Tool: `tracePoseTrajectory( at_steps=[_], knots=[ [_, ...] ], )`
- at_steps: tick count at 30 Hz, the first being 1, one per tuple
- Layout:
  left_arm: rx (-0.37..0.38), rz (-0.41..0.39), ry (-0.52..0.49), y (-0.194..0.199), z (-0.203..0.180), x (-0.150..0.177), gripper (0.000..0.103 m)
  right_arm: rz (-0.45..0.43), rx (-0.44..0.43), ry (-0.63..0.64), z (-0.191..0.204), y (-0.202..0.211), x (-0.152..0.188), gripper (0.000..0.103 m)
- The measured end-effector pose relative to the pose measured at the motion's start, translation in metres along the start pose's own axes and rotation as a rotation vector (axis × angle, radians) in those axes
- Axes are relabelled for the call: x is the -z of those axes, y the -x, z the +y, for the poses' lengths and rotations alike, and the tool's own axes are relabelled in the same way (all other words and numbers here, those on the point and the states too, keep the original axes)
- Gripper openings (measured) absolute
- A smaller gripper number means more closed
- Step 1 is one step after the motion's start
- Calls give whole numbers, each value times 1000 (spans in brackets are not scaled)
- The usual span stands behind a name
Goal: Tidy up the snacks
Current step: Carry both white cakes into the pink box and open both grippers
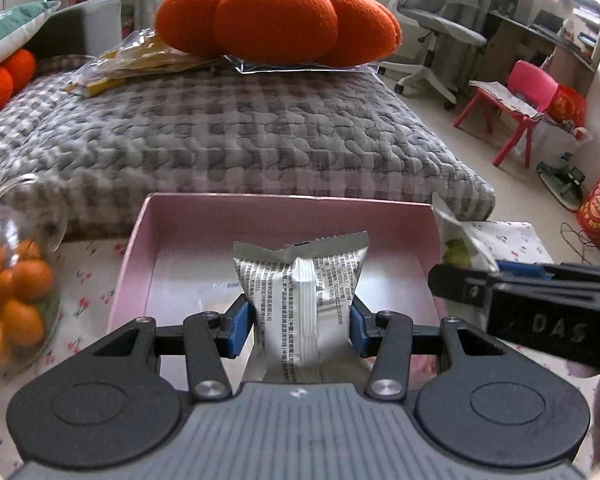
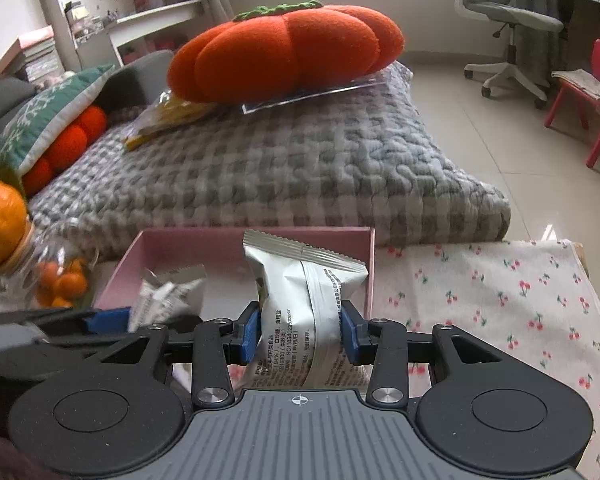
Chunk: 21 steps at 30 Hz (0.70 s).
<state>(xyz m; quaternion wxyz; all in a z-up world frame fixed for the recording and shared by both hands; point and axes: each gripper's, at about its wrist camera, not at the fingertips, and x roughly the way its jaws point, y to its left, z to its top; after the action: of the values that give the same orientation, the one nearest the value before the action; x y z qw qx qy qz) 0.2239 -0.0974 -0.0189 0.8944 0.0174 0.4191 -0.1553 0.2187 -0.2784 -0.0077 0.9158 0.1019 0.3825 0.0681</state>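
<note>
Two silver snack packets were in play, one in each gripper, and the pink box still looked bare inside. From the left wrist, the left gripper (image 1: 303, 322) was clamped on a white-and-silver snack packet (image 1: 300, 300), blue pads pressing both its sides, and held it just above the open pink box (image 1: 140, 240), whose pale floor showed nothing lying on it. At the right edge the right gripper (image 1: 500, 284) reached in with a second packet (image 1: 460, 240) over the box's right wall. Judged from this, sorting had hardly begun: neither packet had been set down, and both remained to be placed. A glass jar of small oranges (image 1: 12, 280) stood left of the box on a cherry-print cloth (image 1: 512, 240), with a grey checked quilt (image 1: 240, 132) and an orange pumpkin cushion (image 1: 276, 16) behind.

From the right wrist, the right gripper (image 2: 300, 328) gripped its own second packet (image 2: 304, 300) tightly at the box's (image 2: 236, 240) near right corner. The left gripper (image 2: 112, 320) carried the snack packet (image 2: 168, 296) over the left half. The cloth (image 2: 500, 300) stretched away bare to the right, tiled floor, an office chair (image 2: 508, 12) and a red chair (image 2: 596, 92) beyond.
</note>
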Motion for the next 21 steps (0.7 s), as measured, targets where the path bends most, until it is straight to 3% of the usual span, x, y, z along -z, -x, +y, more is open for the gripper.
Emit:
tracePoseTrajectory(
  at_steps=[6, 9, 11, 21],
  knots=[
    [-18, -21, -1, -8, 2, -1, 48, -20, -34, -46, -13, -8, -9, 43],
    [-30, -36, 12, -7, 5, -1, 58, -27, -56, -77, -17, -10, -11, 45],
    [-34, -48, 0, -4, 6, 0, 64, -27, -66, -102, -19, -11, -11, 57],
    [-57, -44, -38, 7, 3, 4, 85, -32, -56, -92, -13, 2, -11, 72]
  ],
)
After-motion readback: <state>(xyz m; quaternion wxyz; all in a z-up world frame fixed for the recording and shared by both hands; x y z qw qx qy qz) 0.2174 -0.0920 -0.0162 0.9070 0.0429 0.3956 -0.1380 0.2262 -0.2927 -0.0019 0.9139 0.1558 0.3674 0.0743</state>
